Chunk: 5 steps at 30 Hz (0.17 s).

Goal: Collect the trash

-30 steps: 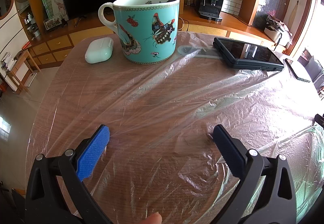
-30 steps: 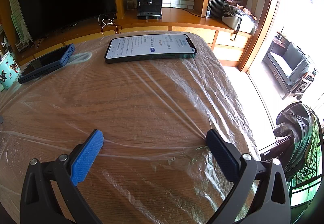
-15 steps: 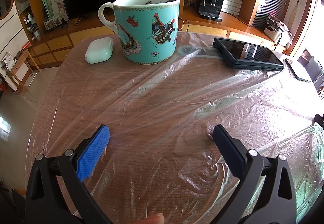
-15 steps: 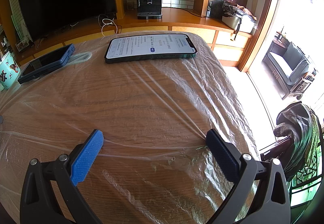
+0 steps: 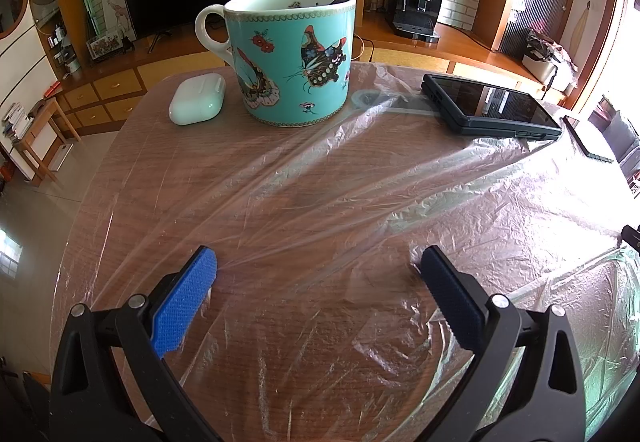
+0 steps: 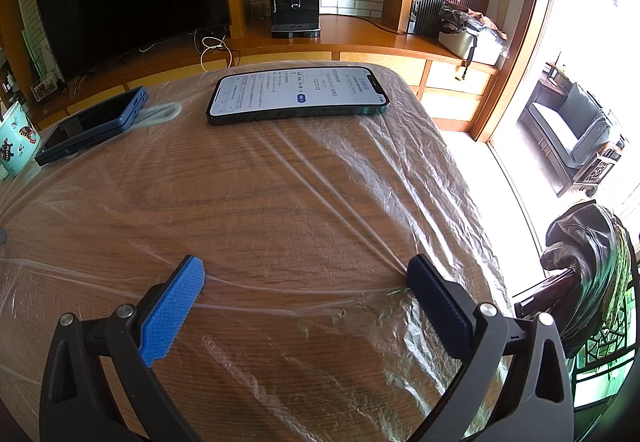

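A thin clear plastic sheet [image 5: 328, 194] lies spread and wrinkled over the wooden table top; it also shows in the right wrist view [image 6: 400, 170]. My left gripper [image 5: 316, 262] is open and empty, low over the sheet near the table's front edge. My right gripper [image 6: 304, 274] is open and empty, low over the sheet on the table's right part. Small green bits [image 6: 396, 292] lie under the film by its right finger.
A teal butterfly mug [image 5: 292, 58] with a spoon, a white earbud case [image 5: 196, 98] and a dark phone in a case [image 5: 492, 106] stand at the back. A lit phone [image 6: 298, 94] lies far ahead of the right gripper. A chair [image 6: 588, 262] stands right of the table edge.
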### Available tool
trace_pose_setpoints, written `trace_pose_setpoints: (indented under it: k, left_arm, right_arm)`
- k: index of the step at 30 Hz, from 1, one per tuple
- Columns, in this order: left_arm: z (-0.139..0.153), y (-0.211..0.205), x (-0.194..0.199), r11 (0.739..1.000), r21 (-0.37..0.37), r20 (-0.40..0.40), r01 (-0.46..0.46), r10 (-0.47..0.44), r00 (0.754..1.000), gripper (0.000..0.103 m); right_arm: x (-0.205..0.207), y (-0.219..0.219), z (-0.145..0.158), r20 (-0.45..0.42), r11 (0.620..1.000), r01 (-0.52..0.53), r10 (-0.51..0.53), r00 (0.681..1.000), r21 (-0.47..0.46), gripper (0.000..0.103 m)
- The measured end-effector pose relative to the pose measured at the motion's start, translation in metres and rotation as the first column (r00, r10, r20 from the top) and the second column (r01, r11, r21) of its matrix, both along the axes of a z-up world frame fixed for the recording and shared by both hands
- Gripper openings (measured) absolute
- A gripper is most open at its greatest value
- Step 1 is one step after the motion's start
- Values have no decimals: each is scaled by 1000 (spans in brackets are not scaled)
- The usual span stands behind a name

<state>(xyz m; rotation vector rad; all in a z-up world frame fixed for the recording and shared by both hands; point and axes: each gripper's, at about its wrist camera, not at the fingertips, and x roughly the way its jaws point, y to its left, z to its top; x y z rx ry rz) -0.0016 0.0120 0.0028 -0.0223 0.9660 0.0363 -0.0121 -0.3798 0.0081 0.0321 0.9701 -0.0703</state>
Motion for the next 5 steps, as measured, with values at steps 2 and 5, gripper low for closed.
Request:
trace_pose_setpoints:
  k: [2, 5]
  left_arm:
    - [0, 0, 0, 1000, 1, 0, 0, 0, 1000, 102]
    - [0, 0, 0, 1000, 1, 0, 0, 0, 1000, 102]
  right_arm:
    - [0, 0, 0, 0, 1000, 0, 0, 1000, 1, 99]
    - [0, 0, 0, 0, 1000, 0, 0, 1000, 0, 99]
